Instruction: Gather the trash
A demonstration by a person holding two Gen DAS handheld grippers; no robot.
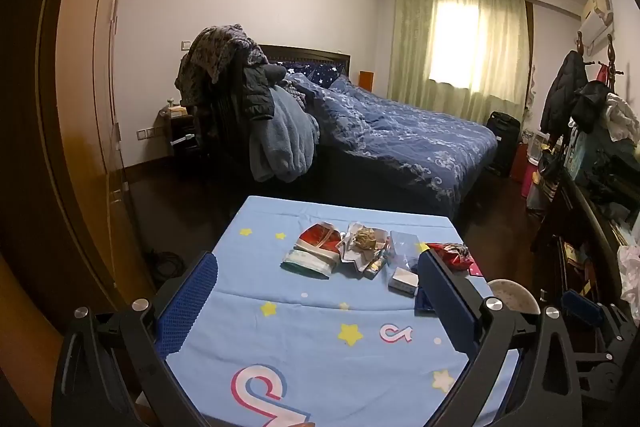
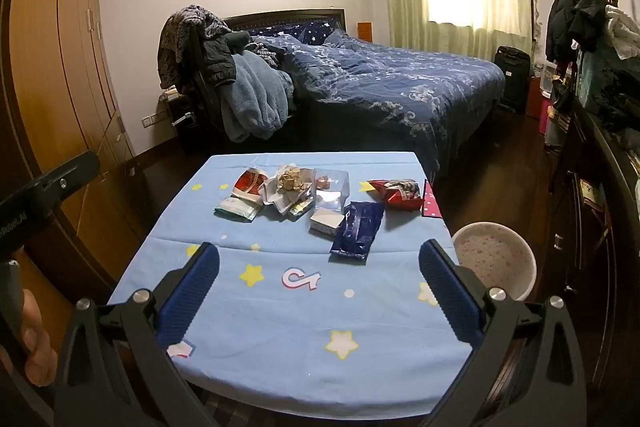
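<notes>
Both the left claw (image 1: 318, 281) and right claw (image 2: 319, 269) gape wide, empty, trash (image 2: 316, 201) lying ahead on the table (image 2: 280, 327); the bin (image 2: 494, 261) looks empty.

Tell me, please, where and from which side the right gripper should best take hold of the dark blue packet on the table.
Probably the near short end of the dark blue packet. It lies flat with its long side pointing away from the open right gripper, so come from the near table edge, from above, and pinch across its narrow width. The white box touches its left side.
</notes>
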